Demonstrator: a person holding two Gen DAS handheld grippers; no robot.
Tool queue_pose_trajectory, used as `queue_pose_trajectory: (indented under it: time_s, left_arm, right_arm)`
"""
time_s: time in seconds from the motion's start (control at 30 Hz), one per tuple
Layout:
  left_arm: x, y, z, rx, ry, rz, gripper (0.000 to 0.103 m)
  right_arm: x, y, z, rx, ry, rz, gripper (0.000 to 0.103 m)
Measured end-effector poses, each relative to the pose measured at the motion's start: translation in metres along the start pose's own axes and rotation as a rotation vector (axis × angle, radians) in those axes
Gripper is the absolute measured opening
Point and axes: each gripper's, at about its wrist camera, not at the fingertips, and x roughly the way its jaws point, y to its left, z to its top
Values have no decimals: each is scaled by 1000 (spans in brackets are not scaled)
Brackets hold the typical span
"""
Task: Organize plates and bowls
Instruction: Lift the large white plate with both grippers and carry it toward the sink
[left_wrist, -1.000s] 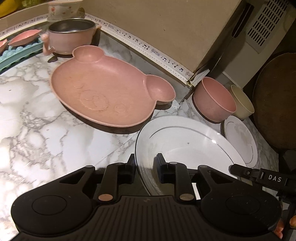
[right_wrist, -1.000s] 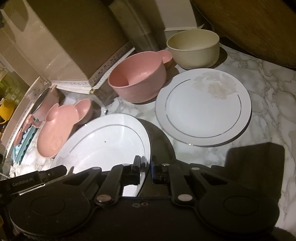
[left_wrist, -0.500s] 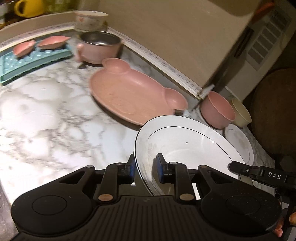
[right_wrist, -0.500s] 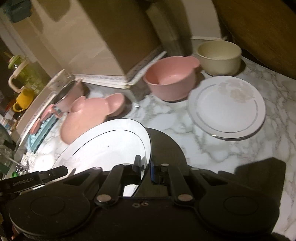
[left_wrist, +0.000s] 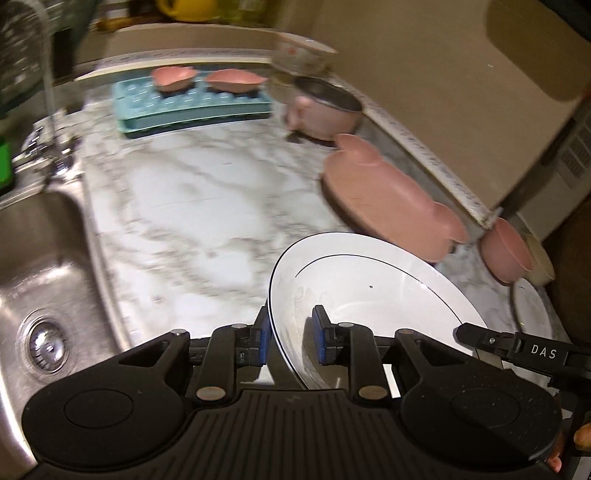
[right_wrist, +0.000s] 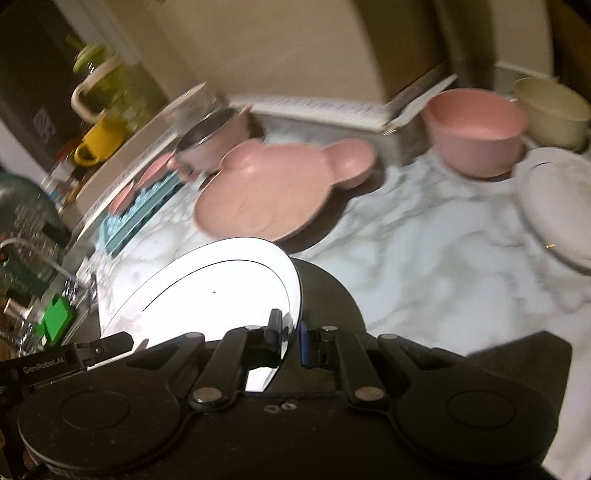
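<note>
A white plate (left_wrist: 365, 291) (right_wrist: 221, 291) with a thin dark ring hangs above the marble counter (left_wrist: 192, 225), held from both sides. My left gripper (left_wrist: 290, 332) is shut on its left rim and my right gripper (right_wrist: 290, 334) is shut on its right rim. A pink bear-shaped plate (left_wrist: 384, 206) (right_wrist: 266, 188) lies beyond it. Further right stand a pink bowl (right_wrist: 476, 129) (left_wrist: 506, 254), a cream bowl (right_wrist: 554, 110) and a second white plate (right_wrist: 554, 199) (left_wrist: 532, 310). A pink metal-lined pot (left_wrist: 325, 110) (right_wrist: 214, 140) sits at the back.
A steel sink (left_wrist: 40, 280) with a tap (left_wrist: 48, 85) lies to the left. A teal tray (left_wrist: 192, 107) carries two small pink dishes (left_wrist: 173, 77). A cardboard box (left_wrist: 443, 85) lines the back edge. A yellow mug (right_wrist: 96, 144) and a green jug (right_wrist: 99, 85) stand on a ledge.
Both grippers have carried the white plate leftward, away from the bowls. The sink and tap have come into the left wrist view, and the pink bear plate has slid to the right.
</note>
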Motion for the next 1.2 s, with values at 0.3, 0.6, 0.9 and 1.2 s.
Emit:
queue_pose_trajectory:
  time_s: [0.3,0.6,0.9,1.2]
  left_arm:
    - [-1,25,-9,-43,5,51,22]
    - [7,30,-21,-59,68,83,22]
    - [6,31,-22,-50,66,80,22]
    - [-12,30,-22,-12,9,106,22]
  right_arm:
    - [28,30,-11,-52,57,30,8]
    - [35,31,-16,-46,80,26,8]
    - [38,30,-22,-48,97,4,11]
    - [25,30,-18,-55,71,-46,20]
